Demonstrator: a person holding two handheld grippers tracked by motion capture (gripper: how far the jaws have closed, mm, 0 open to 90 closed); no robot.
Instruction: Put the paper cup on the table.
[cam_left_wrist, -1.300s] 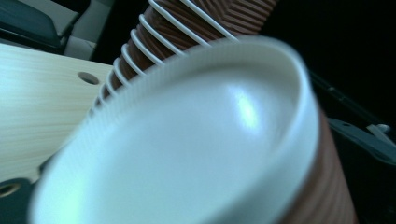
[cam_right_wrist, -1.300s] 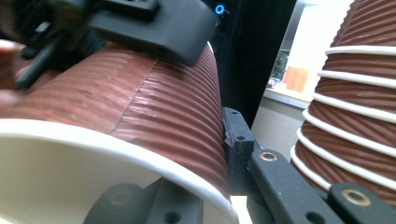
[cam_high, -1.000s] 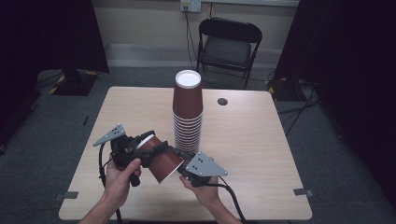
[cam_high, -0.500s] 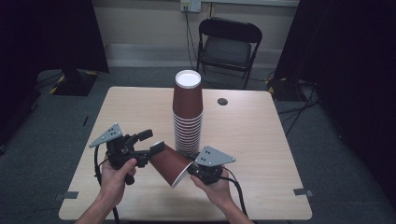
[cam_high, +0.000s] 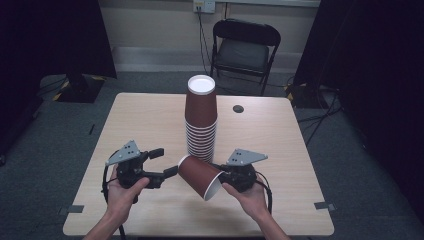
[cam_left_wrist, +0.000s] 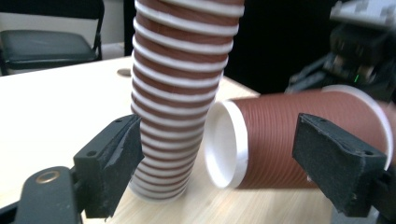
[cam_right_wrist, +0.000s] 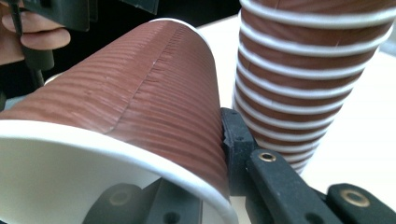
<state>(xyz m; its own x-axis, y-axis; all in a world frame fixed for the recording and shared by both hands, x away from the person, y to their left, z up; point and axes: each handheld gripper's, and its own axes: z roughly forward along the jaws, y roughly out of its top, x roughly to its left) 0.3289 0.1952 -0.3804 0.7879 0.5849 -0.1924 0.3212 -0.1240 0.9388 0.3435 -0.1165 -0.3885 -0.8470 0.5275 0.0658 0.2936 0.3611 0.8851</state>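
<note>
One brown cup (cam_high: 200, 176) is held on its side at the lower middle of the high view, its rim clamped by the right gripper (cam_high: 235, 176). The left gripper (cam_high: 162, 162) is held wide open beside it. The tall stack (cam_high: 201, 117) stands behind. The cup probably has yet to be stacked.

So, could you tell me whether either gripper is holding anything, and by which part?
The right gripper holds a single brown paper cup on its side, clamped at the open rim end. The left gripper is open, holding nothing.
</note>
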